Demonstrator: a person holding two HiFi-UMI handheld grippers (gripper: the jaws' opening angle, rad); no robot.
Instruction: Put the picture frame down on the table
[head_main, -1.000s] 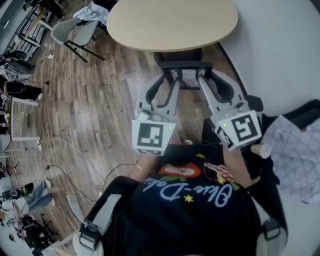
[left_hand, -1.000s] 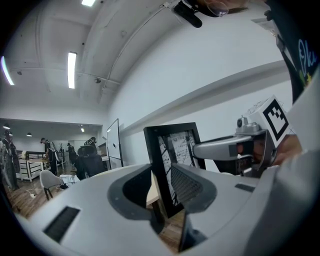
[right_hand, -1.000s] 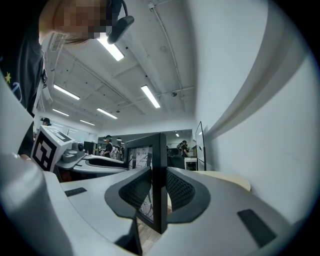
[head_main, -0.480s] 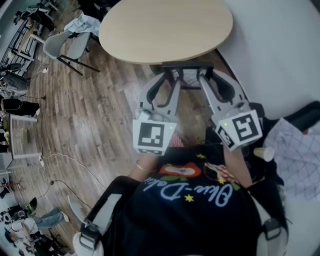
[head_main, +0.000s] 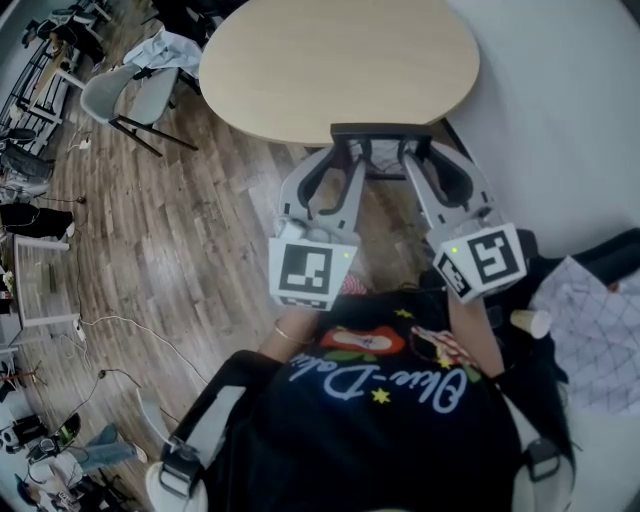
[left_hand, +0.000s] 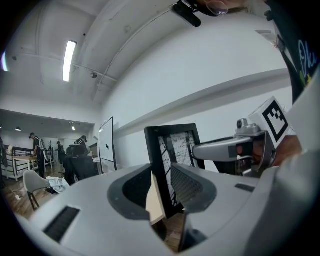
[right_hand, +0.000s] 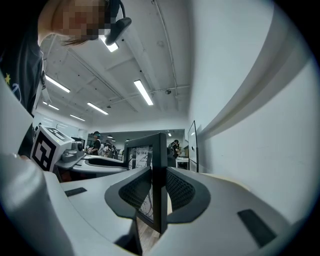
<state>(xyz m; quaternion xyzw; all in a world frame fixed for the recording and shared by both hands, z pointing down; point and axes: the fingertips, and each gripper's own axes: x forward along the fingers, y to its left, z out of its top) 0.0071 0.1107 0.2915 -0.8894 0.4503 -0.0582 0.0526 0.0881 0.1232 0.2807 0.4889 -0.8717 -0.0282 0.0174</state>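
Here, the left gripper (head_main: 342, 160) and the right gripper (head_main: 422, 152) each have their jaws closed narrowly on one side bar of the black frame (head_main: 385, 130); the frame is held upright at the near edge of the oval table (head_main: 340, 60); contact with the tabletop cannot be told; a wooden floor (head_main: 180, 220) lies beneath.

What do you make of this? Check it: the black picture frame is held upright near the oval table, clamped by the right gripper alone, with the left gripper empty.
One point is wrong: the left gripper is not empty. The left gripper view shows its jaws shut on one edge of the picture frame, while the right gripper clamps the other. The frame is indeed upright near the oval table.
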